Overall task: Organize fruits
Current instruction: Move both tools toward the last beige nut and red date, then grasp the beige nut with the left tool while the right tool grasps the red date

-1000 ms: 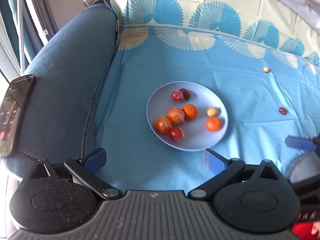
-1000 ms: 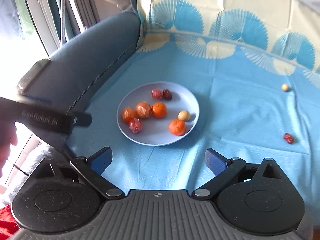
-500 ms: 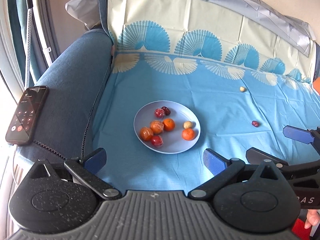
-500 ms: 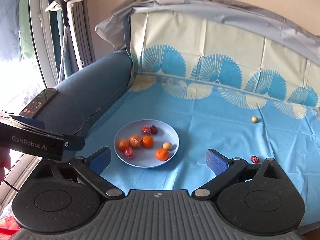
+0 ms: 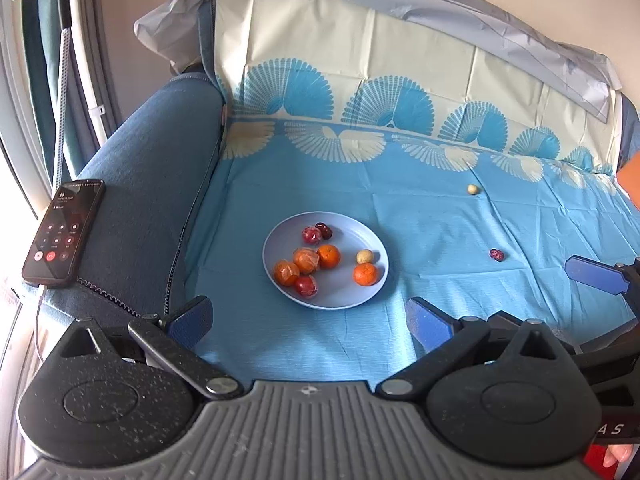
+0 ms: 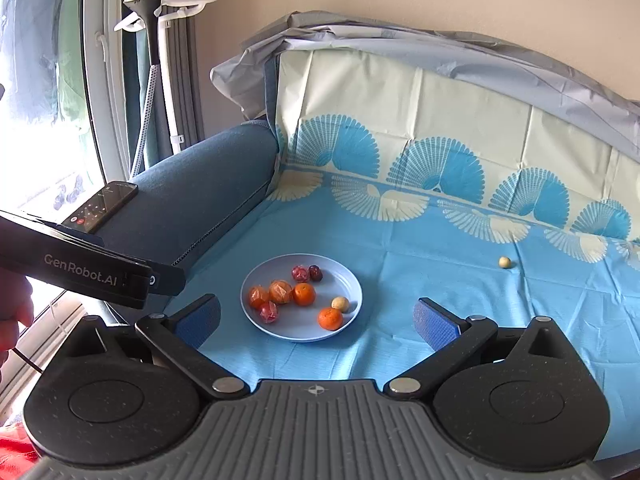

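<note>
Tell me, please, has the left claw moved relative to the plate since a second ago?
Yes. The left claw has drawn back and up from the plate, which looks smaller now.

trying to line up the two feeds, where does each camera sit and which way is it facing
Left wrist: on the left gripper, looking forward and down at the plate on the blue cloth; its open fingers show, the right gripper at right.
Right wrist: on the right gripper, higher, facing the same plate; its open fingers and the left gripper's body show.
Shared: plate, pale fruit, phone.
</note>
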